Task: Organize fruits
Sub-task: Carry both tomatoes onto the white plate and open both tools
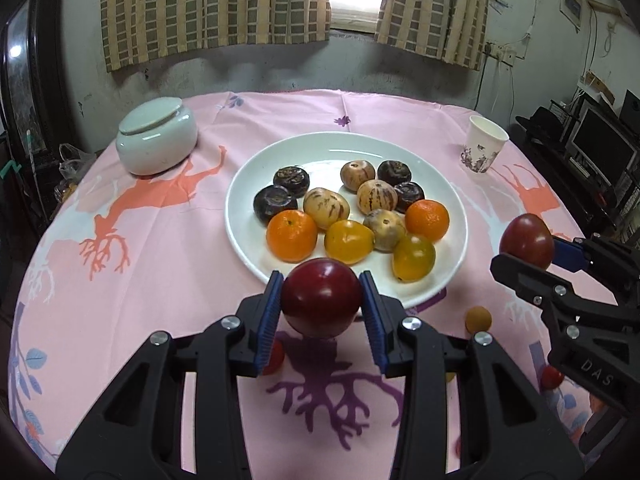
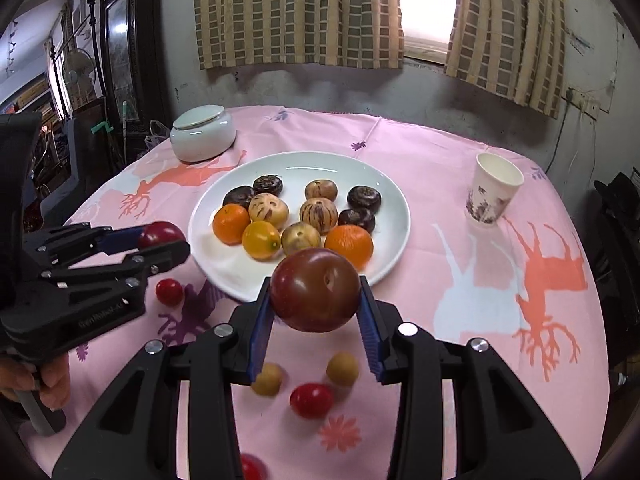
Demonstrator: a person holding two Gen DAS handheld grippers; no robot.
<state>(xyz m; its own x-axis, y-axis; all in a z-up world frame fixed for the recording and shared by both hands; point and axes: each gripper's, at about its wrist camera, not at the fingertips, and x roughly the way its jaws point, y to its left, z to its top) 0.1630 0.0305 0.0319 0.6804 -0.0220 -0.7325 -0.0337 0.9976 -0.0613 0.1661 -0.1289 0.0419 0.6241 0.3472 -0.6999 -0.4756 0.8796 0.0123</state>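
My left gripper (image 1: 320,284) is shut on a dark red plum (image 1: 320,304), held above the pink cloth just before the near rim of the white plate (image 1: 320,148). On the plate lie oranges, yellow fruits, striped tan fruits and dark brown ones. At the right of that view my right gripper (image 1: 528,256) is shut on a second plum (image 1: 526,240). In the right wrist view this gripper (image 2: 315,286) grips its plum (image 2: 316,292) over the plate's (image 2: 304,168) near edge. The left gripper (image 2: 162,240) with its plum (image 2: 160,232) is at the left.
Small red tomatoes (image 2: 311,400) and tan round fruits (image 2: 342,368) lie loose on the cloth near me. A lidded white jar (image 1: 156,140) stands at the back left, a paper cup (image 1: 484,144) at the back right. A hand (image 2: 52,384) grips the left handle.
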